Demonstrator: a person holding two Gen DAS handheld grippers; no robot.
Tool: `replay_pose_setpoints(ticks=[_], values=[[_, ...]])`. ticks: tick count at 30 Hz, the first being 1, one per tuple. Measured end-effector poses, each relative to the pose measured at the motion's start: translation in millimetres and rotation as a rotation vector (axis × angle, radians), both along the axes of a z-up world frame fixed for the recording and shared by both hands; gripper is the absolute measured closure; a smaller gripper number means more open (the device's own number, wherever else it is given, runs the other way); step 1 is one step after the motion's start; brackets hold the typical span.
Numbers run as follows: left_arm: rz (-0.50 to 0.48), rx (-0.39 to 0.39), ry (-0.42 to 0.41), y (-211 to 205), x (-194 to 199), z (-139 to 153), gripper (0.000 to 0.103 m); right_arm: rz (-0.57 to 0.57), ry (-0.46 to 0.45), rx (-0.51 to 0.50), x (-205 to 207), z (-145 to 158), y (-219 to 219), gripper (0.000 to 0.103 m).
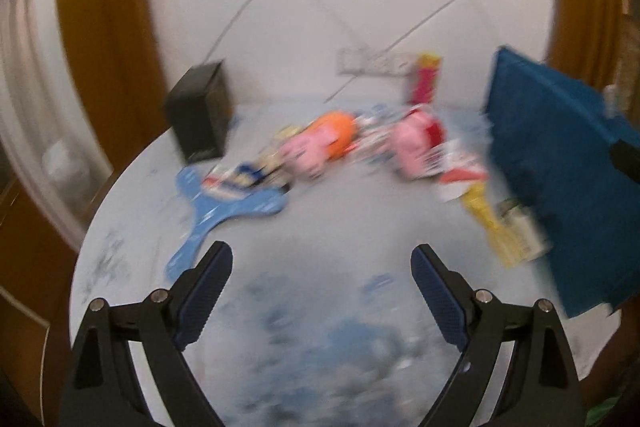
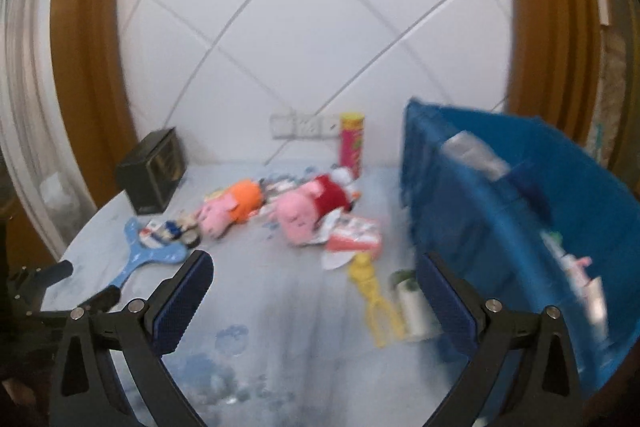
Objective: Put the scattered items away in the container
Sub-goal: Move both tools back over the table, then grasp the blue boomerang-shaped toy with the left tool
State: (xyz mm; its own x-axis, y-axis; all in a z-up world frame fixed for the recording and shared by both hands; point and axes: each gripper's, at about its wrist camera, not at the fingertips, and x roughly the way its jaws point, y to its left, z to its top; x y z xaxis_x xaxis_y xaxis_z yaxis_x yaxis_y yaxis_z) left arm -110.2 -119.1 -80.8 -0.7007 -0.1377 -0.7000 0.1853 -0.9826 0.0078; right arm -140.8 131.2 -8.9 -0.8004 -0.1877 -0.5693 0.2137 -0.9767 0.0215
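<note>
A blue bin (image 2: 500, 211) stands at the table's right, with some items inside; it also shows in the left wrist view (image 1: 552, 163). Scattered on the table lie two pink pig plushes, one in orange (image 2: 232, 207) and one in red (image 2: 312, 207), a blue paddle (image 2: 148, 251), a yellow toy (image 2: 376, 303), a white roll (image 2: 412, 303), a red-and-white packet (image 2: 352, 231) and a tall snack can (image 2: 352, 143). My left gripper (image 1: 322, 259) is open and empty above the near table. My right gripper (image 2: 314, 267) is open and empty, near the bin's front. Both views are blurred.
A black box (image 2: 154, 171) stands at the table's back left, also in the left wrist view (image 1: 200, 111). A white tiled wall with a socket strip (image 2: 304, 125) is behind the round table (image 2: 280, 327). Wooden frames flank the wall. The left gripper shows at the right view's left edge (image 2: 40, 287).
</note>
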Motion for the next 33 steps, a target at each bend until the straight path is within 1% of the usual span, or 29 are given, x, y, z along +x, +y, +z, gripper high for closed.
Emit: replay_pose_setpoints(ticks=[4,9,13,18,20,23,27,30,32,33], values=[[0.08,0.018,-0.064,-54,-2,-32,0.011,0.023,-0.078,0.021,-16,-32,-27,0.0],[0.168,0.031,-0.11,-100,-12,-58,0.011,0.056,-0.151,0.037,-53,-64,-47,0.0],[0.233,0.028,-0.155,-128,-28,-77,0.011,0.096,-0.194,0.023,-91,-83,-60,0.0],[0.276,0.026,-0.186,-156,-45,-93,0.011,0.135,-0.25,0.027,-133,-110,-86,0.0],[0.275,0.037,-0.195,-166,-54,-99,0.011,0.158,-0.287,0.035,-146,-122,-102,0.0],[0.256,0.045,-0.214,-182,-71,-112,0.011,0.176,-0.307,0.042,-158,-134,-125,0.0],[0.188,0.045,-0.251,-196,-101,-134,0.011,0.16,-0.328,0.026,-170,-150,-151,0.0],[0.135,0.048,-0.282,-207,-125,-156,0.012,0.143,-0.364,-0.003,-178,-168,-169,0.0],[0.102,0.053,-0.297,-214,-139,-168,0.018,0.122,-0.386,0.002,-183,-179,-178,0.0],[0.087,0.053,-0.309,-216,-146,-175,0.019,0.113,-0.395,0.004,-185,-185,-183,0.0]])
